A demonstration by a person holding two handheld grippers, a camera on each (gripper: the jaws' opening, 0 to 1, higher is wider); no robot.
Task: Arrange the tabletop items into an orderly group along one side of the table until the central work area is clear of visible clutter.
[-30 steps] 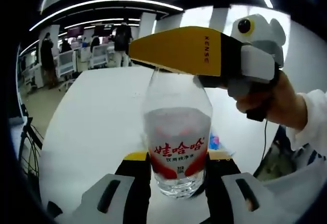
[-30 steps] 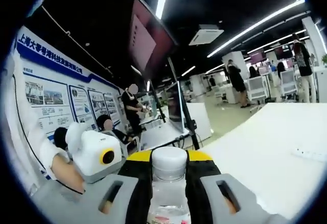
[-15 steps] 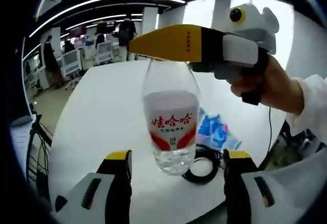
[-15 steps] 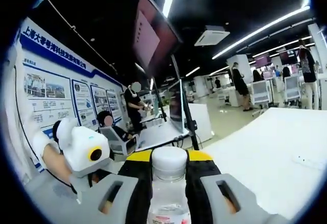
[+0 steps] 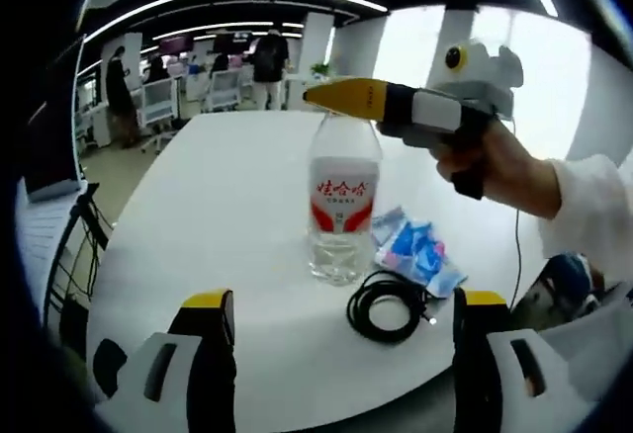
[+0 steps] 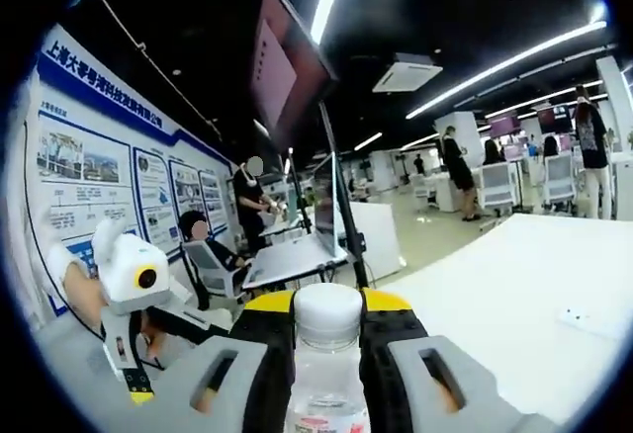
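Right claw (image 6: 327, 369) pinching the water bottle (image 5: 342, 201); left claw (image 5: 341, 339) spread wide. Cable coil (image 5: 388, 304) and blue packet (image 5: 415, 252) beside the bottle, mostly grouped.

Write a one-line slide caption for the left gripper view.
Open left tongs face a water bottle gripped at the neck by the right tongs, beside a coiled black cable and blue packet.

Clear glossy plastic bottle (image 5: 341, 196) with white cap (image 6: 328, 316), matt white table (image 5: 218, 206), crinkly shiny blue-white wrapper (image 5: 415, 252), black rubbery cable (image 5: 388, 305).
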